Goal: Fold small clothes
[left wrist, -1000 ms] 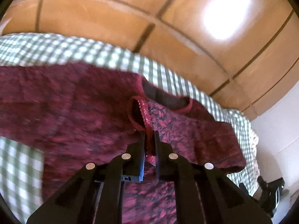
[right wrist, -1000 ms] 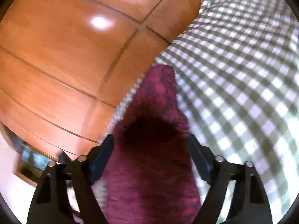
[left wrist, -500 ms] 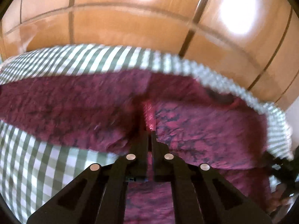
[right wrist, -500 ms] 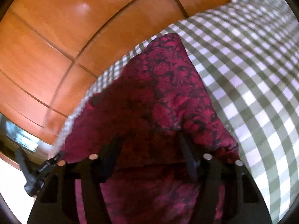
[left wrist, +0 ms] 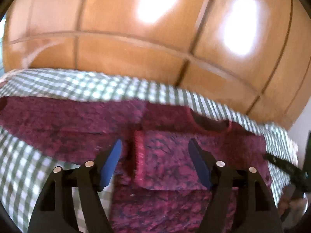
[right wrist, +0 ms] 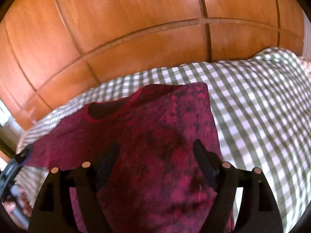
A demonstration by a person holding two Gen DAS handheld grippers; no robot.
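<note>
Flat, garment [left wrist: 167, 161] on bedcover [right wrist: 262, 104].

I see a big brown wooden wall [left wrist: 136, 54] made of shiny panels with dark lines between them. Two bright spots of light [left wrist: 157, 5] shine on it. Below it lies a green and white checked cloth [right wrist: 262, 106], right up to the wall.

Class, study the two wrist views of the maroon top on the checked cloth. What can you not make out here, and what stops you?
1. Left wrist view: the maroon top has its lower part cut off by the frame edge and the left gripper.
2. Right wrist view: the right gripper covers the fabric below it.
3. Both views: motion blur smears the print.
</note>
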